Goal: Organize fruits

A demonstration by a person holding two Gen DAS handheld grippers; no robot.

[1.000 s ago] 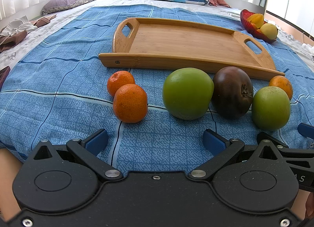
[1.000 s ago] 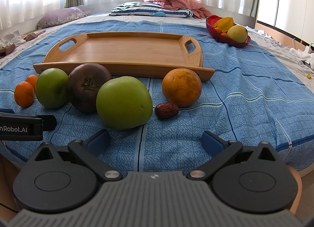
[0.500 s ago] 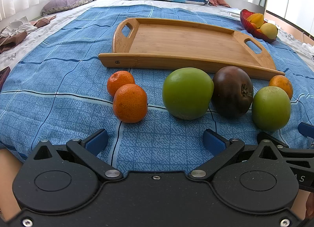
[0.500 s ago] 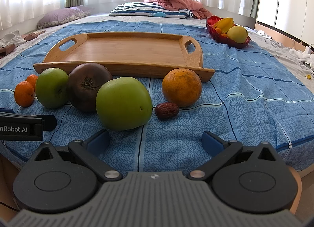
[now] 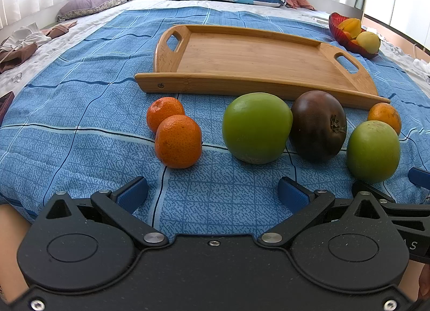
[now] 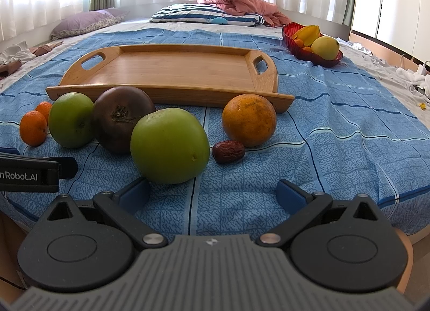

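Note:
A row of fruit lies on the blue bedspread before an empty wooden tray [image 5: 258, 55] [image 6: 172, 69]. From the left: two small tangerines [image 5: 178, 141] [image 6: 32, 128], a green apple [image 5: 256, 127] [image 6: 71, 120], a dark brown fruit [image 5: 318, 126] [image 6: 121, 119], a second green apple [image 5: 373, 151] [image 6: 169, 145], a red date [image 6: 228, 151] and a large orange [image 6: 249, 120] [image 5: 384, 115]. My left gripper [image 5: 212, 194] is open, short of the tangerine and apple. My right gripper [image 6: 212, 194] is open, just short of the nearer green apple and the date.
A red bowl [image 6: 313, 53] [image 5: 349, 39] holding yellow and orange fruit sits at the back right. Pillows [image 5: 91, 3] and a pink blanket [image 6: 239, 4] lie at the head of the bed. The left gripper's side [image 6: 32, 174] shows at the right view's left edge.

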